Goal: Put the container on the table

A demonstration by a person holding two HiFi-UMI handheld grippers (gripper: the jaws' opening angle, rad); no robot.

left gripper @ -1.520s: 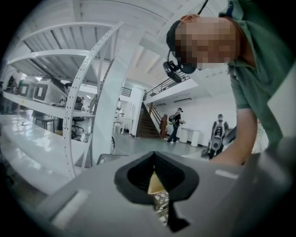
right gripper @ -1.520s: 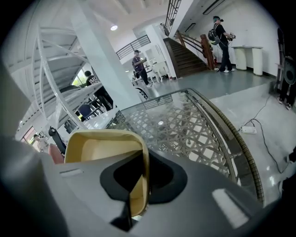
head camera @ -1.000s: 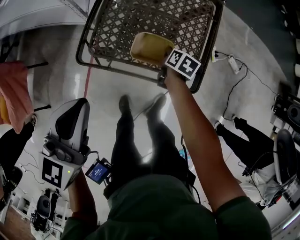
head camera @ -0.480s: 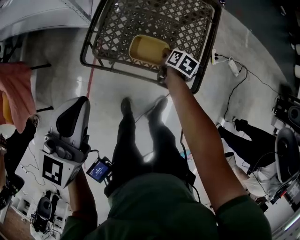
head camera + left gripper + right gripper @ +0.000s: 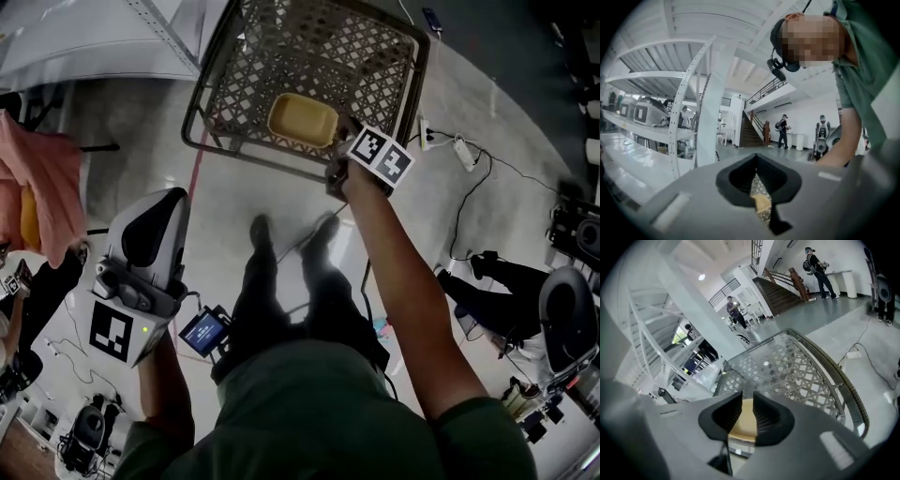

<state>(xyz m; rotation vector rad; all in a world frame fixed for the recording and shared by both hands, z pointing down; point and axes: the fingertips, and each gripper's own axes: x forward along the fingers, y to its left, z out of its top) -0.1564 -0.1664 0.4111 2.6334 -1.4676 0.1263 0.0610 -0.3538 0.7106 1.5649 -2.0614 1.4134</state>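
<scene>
The yellow container (image 5: pixel 300 120) lies flat on the woven lattice table (image 5: pixel 246 148), near its front rim. My right gripper (image 5: pixel 339 142) hangs just above and in front of the container, apart from it. Its jaws are closing, with a gap still between the pads and nothing gripped. In the right gripper view the container (image 5: pixel 742 426) shows below, through the gap of the right gripper (image 5: pixel 747 400). My left gripper (image 5: pixel 156 208) is held off to the left over the floor, with its tips meeting and nothing in it. Between the pads of the left gripper (image 5: pixel 756 158), the container (image 5: pixel 762 202) shows far off.
White shelf racks (image 5: pixel 656 140) stand beyond the table. Cables and a power strip (image 5: pixel 466 127) lie on the floor to the right. A pink cloth (image 5: pixel 49 183) hangs at the left. Seated people's legs (image 5: pixel 487 281) are at the right; others stand by stairs (image 5: pixel 787 291).
The container went from hanging tilted in my right gripper at the table's rim to lying on the lattice. The right jaws let go and drew back.
</scene>
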